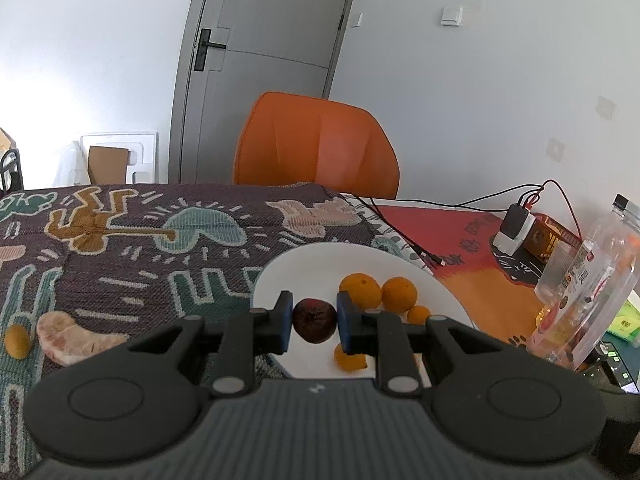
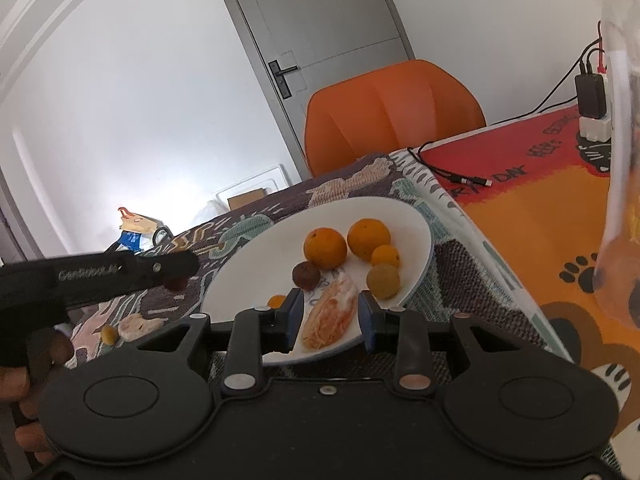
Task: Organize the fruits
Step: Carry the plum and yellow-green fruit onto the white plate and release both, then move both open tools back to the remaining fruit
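My left gripper (image 1: pixel 314 322) is shut on a dark red fruit (image 1: pixel 314 320) and holds it above the near left part of the white plate (image 1: pixel 312 260). Two oranges (image 1: pixel 360 290) and small kumquats lie on the plate. In the right wrist view my right gripper (image 2: pixel 330 316) stands open around a peeled citrus segment (image 2: pixel 332 314) that rests on the plate (image 2: pixel 248 264). On that plate are two oranges (image 2: pixel 325 248), a dark fruit (image 2: pixel 305 275), a greenish fruit (image 2: pixel 383 280) and kumquats. The left gripper (image 2: pixel 178 276) shows there, left of the plate.
A peeled segment (image 1: pixel 76 338) and a kumquat (image 1: pixel 17 340) lie on the patterned cloth left of the plate. An orange chair (image 1: pixel 316 144) stands behind the table. A clear plastic bottle (image 1: pixel 580 280), a charger (image 1: pixel 514 228) and cables are at right.
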